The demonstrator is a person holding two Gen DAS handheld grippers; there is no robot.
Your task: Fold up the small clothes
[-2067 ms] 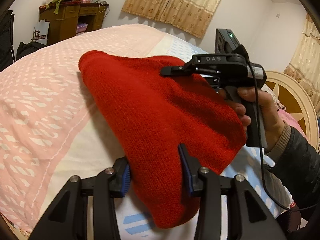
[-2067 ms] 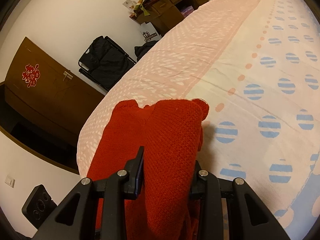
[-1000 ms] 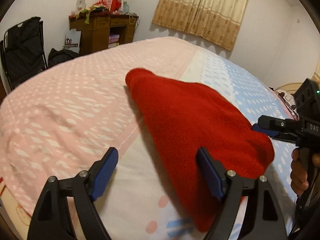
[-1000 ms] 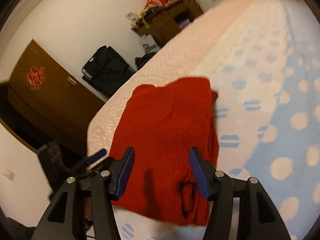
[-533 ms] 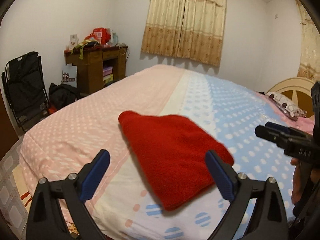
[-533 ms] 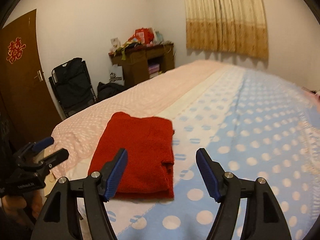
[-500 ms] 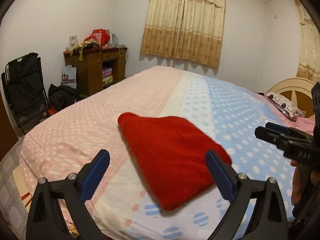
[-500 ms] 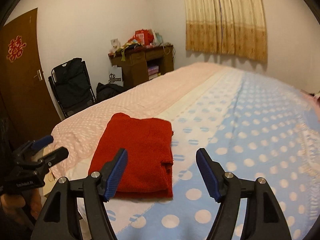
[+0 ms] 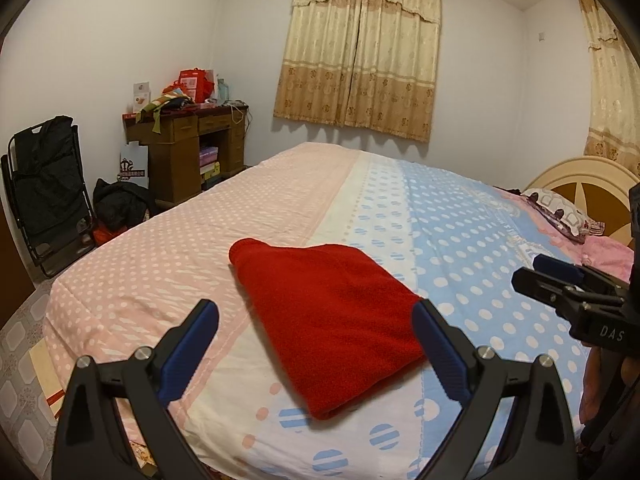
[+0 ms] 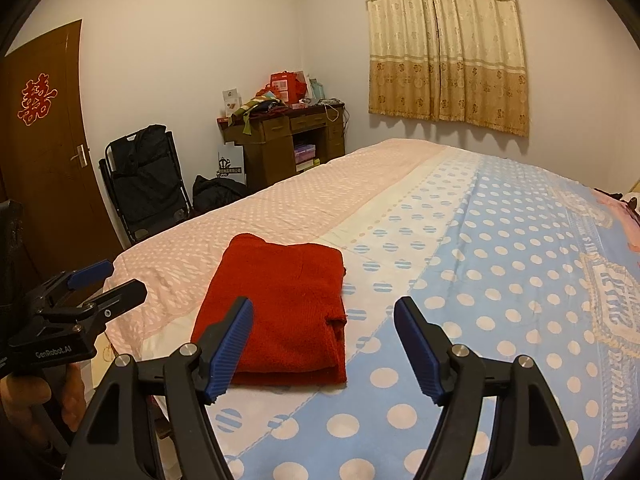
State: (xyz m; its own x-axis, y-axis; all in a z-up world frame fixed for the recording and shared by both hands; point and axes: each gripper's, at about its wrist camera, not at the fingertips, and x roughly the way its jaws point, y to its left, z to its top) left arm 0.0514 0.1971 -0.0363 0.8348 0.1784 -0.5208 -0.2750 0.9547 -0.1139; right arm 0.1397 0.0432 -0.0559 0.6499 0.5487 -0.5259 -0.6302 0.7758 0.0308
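Observation:
A red knitted garment (image 9: 328, 312) (image 10: 280, 304) lies folded in a rough rectangle on the bed (image 9: 440, 220) (image 10: 480, 260), near its pink-dotted corner. My left gripper (image 9: 316, 320) hovers above and short of it, open wide, with nothing between its blue pads. In the right wrist view the left gripper (image 10: 92, 284) shows at the left edge, held by a hand. My right gripper (image 10: 324, 312) is open too, raised off the bed beside the garment's near right corner, touching nothing. From the left wrist view the right gripper (image 9: 560, 280) pokes in from the right.
A cluttered wooden desk (image 9: 188, 148) stands at the far wall beside a black folding chair (image 9: 44, 184) and a dark bag (image 9: 120, 208). A pillow (image 9: 560, 212) lies by the headboard at right. A brown door (image 10: 40, 160) is at left.
Both grippers let go of the red garment, opened and drew back and upward. The garment now lies folded flat on the bed, farther from both cameras.

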